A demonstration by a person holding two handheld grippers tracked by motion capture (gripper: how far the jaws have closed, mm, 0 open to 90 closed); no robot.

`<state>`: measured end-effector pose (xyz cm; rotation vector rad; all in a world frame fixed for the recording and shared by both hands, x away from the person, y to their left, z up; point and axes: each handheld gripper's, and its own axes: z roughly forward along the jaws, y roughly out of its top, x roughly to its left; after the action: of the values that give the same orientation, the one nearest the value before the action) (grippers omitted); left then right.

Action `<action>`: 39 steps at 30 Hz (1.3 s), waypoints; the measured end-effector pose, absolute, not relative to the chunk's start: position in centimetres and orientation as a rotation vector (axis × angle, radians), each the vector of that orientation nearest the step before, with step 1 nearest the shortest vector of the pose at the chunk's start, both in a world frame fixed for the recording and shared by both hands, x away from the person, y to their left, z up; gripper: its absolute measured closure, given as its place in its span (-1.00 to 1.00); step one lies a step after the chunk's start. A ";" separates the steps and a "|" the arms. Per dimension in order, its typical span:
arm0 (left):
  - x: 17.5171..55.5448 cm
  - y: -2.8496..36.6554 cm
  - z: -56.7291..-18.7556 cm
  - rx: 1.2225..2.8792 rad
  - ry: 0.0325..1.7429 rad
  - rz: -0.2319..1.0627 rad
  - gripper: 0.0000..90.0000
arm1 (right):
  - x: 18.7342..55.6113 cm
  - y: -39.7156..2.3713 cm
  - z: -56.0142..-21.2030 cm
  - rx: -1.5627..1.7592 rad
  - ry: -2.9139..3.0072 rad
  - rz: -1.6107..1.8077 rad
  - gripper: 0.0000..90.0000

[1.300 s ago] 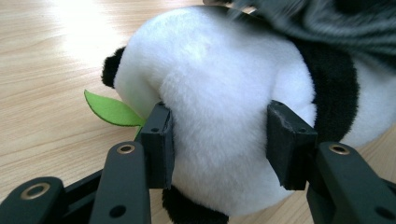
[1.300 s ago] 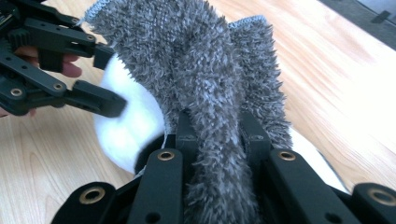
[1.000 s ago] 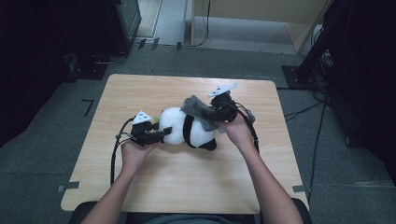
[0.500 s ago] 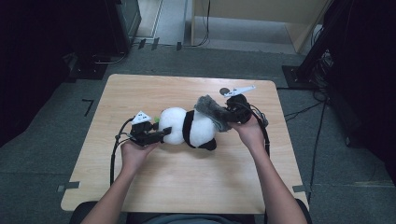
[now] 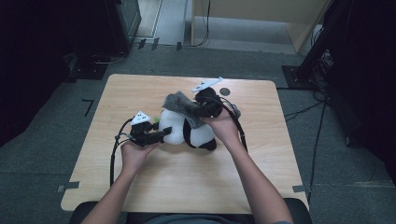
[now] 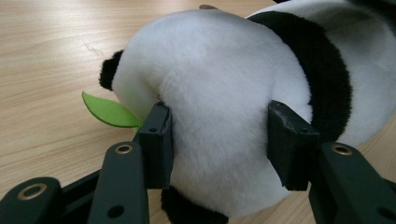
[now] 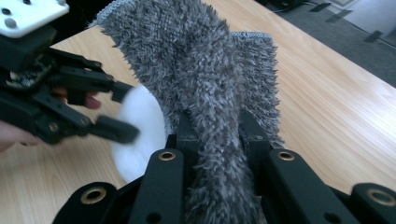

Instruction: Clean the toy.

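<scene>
Wooden table (image 5: 140,186), dark room around. Panda plush (image 6: 224,116) lies at table centre. Left gripper (image 5: 161,135) clamps panda's near white end, pinning it. Right gripper (image 7: 217,140), just beyond panda, pinches grey shaggy cloth (image 7: 196,60). Step judged: wiping plush. Next: lower cloth onto panda, keep left clamp firm.

panda (image 5: 187,133) mid-table (image 5: 140,196) | cloth (image 5: 180,103) on top | L gripper (image 5: 161,135) left

No text or labels can be read.
</scene>
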<state>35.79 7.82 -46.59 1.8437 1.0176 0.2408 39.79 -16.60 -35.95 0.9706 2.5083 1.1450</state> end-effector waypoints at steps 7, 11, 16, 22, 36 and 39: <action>35.7 7.8 -46.4 1.838 1.013 0.240 0.07 | 40.6 -13.5 -36.9 0.951 2.549 1.124 0.68; 35.6 7.7 -46.3 1.835 1.016 0.242 0.08 | 41.1 -12.2 -38.2 0.969 2.587 1.089 0.67; 35.6 7.7 -46.4 1.844 1.018 0.245 0.09 | 41.1 -12.5 -39.0 0.957 2.603 1.087 0.66; 35.7 7.7 -46.5 1.855 1.011 0.249 0.10 | 40.5 -14.5 -39.0 0.978 2.591 1.030 0.66; 35.8 7.7 -46.6 1.873 0.993 0.251 0.11 | 39.1 -21.6 -37.9 1.090 2.475 1.037 0.66; 35.8 7.7 -46.7 1.868 0.995 0.242 0.11 | 38.8 -23.3 -38.0 1.129 2.447 1.055 0.66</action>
<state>35.84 7.72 -46.66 1.8682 0.9954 0.2424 38.76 -23.35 -38.02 1.1287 2.4474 1.0546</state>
